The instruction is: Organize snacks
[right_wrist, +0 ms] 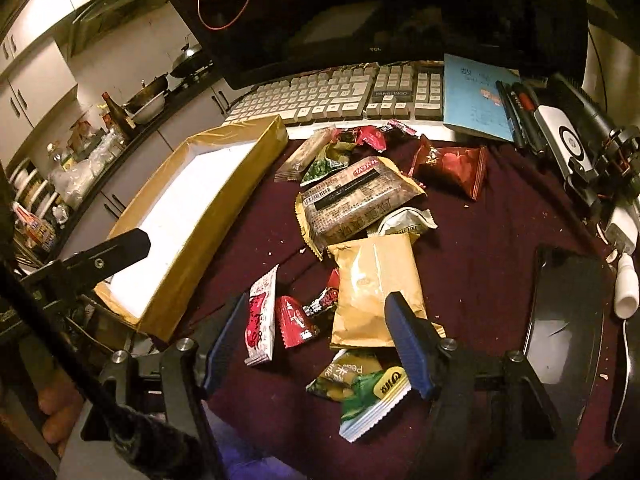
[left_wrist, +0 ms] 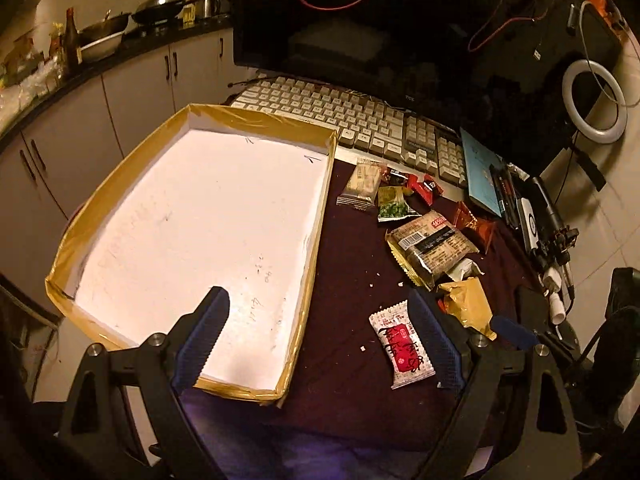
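Both tongs are spread wide and holding nothing. The left tongs [left_wrist: 320, 344] hang over the near corner of the shallow box [left_wrist: 120, 172], which has no snacks in it. The white-and-red packet [right_wrist: 260, 316] lies flat between the right tongs [right_wrist: 316, 340], with the rest of the snack pile [right_wrist: 360, 204] just beyond. I'd come straight down, pinch that packet across its narrow width, and keep clear of the tan pouch [right_wrist: 372, 288] beside it.

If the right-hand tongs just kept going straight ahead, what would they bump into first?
Most likely the tan snack packet, lying on the maroon cloth straight ahead of the open right tongs. Depth is hard to judge; the small red packet is close too.
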